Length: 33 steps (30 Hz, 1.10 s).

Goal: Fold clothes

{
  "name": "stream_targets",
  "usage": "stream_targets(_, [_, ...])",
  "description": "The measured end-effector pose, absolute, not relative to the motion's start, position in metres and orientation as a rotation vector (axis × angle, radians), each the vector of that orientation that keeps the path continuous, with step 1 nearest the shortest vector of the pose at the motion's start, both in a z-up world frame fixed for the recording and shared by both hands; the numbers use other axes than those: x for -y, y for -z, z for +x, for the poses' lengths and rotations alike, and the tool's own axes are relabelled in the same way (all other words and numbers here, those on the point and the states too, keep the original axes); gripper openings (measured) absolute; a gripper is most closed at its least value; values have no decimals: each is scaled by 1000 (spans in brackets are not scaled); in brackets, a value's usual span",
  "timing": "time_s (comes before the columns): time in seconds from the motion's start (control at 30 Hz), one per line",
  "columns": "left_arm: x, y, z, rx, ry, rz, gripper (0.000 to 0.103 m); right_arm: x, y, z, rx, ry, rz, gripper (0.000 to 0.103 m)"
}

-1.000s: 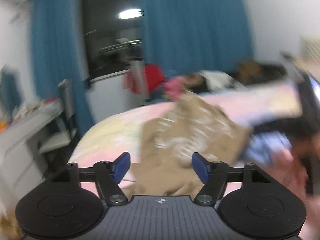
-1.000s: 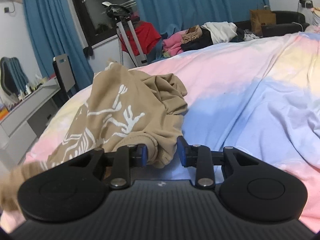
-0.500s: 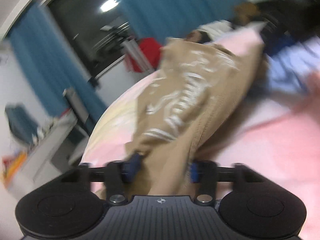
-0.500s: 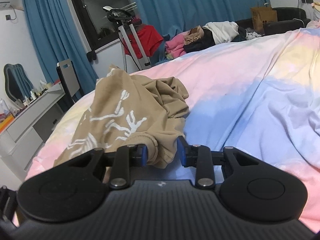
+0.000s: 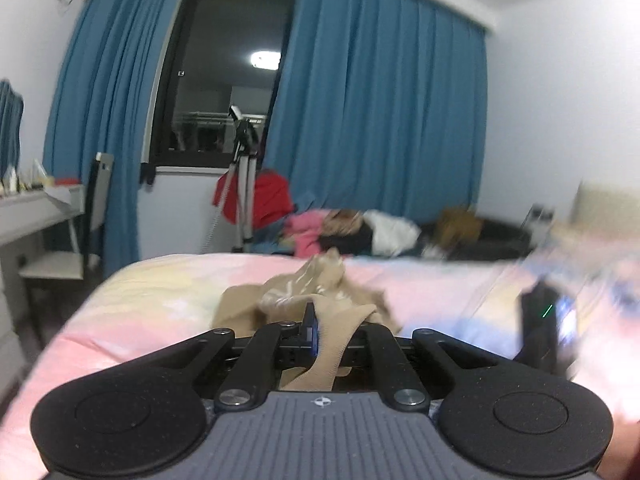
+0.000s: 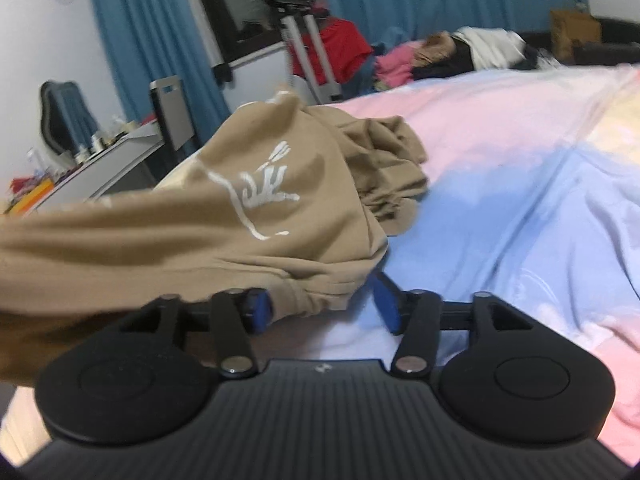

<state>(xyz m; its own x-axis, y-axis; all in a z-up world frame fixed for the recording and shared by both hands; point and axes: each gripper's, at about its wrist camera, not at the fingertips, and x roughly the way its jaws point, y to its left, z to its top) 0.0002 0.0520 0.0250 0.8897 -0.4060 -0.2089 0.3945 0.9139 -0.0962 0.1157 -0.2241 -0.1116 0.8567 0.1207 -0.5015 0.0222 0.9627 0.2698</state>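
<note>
A tan sweatshirt with a white print lies bunched on the pastel bed cover. My left gripper is shut on a tan edge of the sweatshirt, and the rest of the cloth trails away ahead of it. My right gripper stands open, with a thick tan hem lying between its blue pads; the pads do not pinch it. The right gripper's dark body shows blurred at the right of the left wrist view.
A pile of clothes lies beyond the bed's far edge. A tripod with a red garment stands by the window and blue curtains. A white desk and chair stand at the left.
My left gripper has closed on the sweatshirt's edge and levelled out. The cloth is pulled leftward across the right wrist view. My right gripper has opened wider.
</note>
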Motion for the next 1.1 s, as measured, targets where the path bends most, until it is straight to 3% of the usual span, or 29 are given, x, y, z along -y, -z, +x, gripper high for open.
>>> stream_targets(0.2, [-74, -36, -2, -218, 407, -178, 5, 203, 111, 113, -511, -66, 162, 63])
stream_targets(0.43, [-87, -31, 13, -284, 337, -230, 5, 227, 74, 75, -165, 116, 247, 63])
stream_targets(0.6, [-78, -17, 32, -410, 287, -164, 6, 236, 69, 75, -176, 90, 283, 64])
stream_targets(0.77, [-61, 4, 37, -468, 247, -28, 22, 233, 74, 84, -243, 44, 264, 64])
stream_targets(0.93, [-31, 22, 35, -470, 219, 172, 56, 224, 77, 83, -280, 19, 252, 64])
stream_targets(1.1, [10, 50, 25, -435, 223, 489, 57, 228, 78, 86, -291, 32, 279, 64])
